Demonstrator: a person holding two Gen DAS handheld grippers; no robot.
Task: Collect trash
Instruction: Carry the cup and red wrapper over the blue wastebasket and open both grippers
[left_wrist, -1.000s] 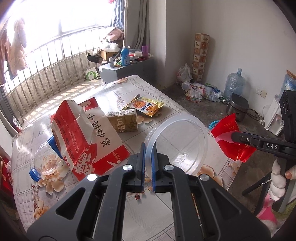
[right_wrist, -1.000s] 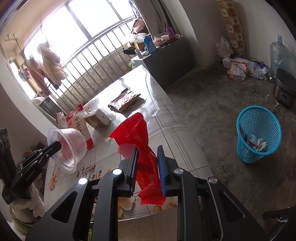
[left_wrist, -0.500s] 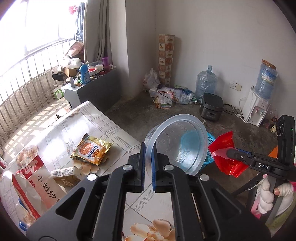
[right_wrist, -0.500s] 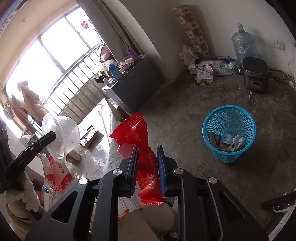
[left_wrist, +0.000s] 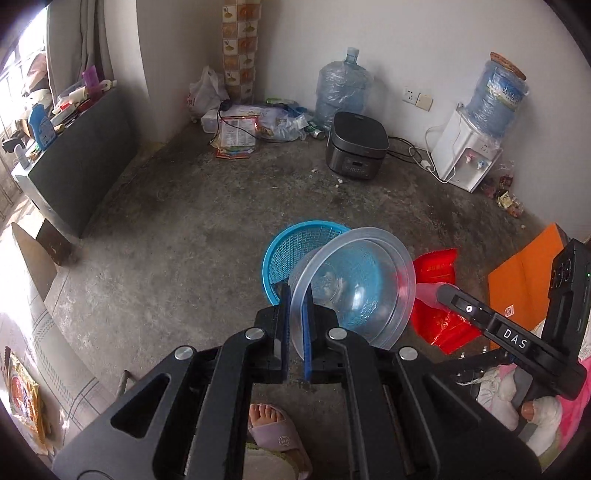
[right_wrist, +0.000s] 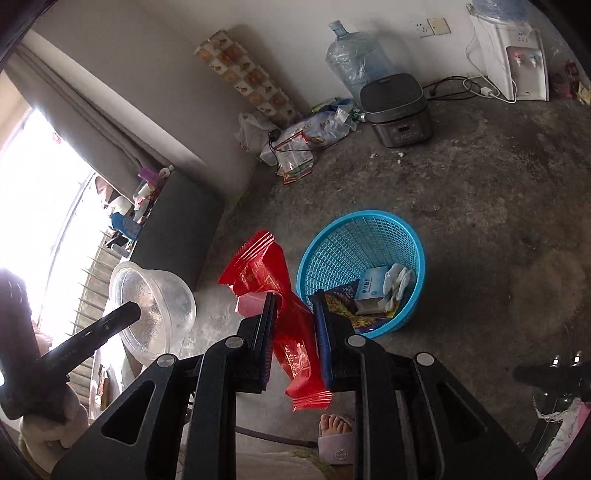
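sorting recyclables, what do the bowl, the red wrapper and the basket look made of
Bowl: thin clear plastic, glossy; the basket shows through it.
Wrapper: shiny red plastic film, crinkled, with crimped ends.
Basket: stiff blue plastic, moulded as an open lattice.

Home, likely: rice cooker, water dispenser.

A grey rice cooker sits on the concrete floor near the wall, between a large water bottle and a white water dispenser. A dark cabinet stands left.
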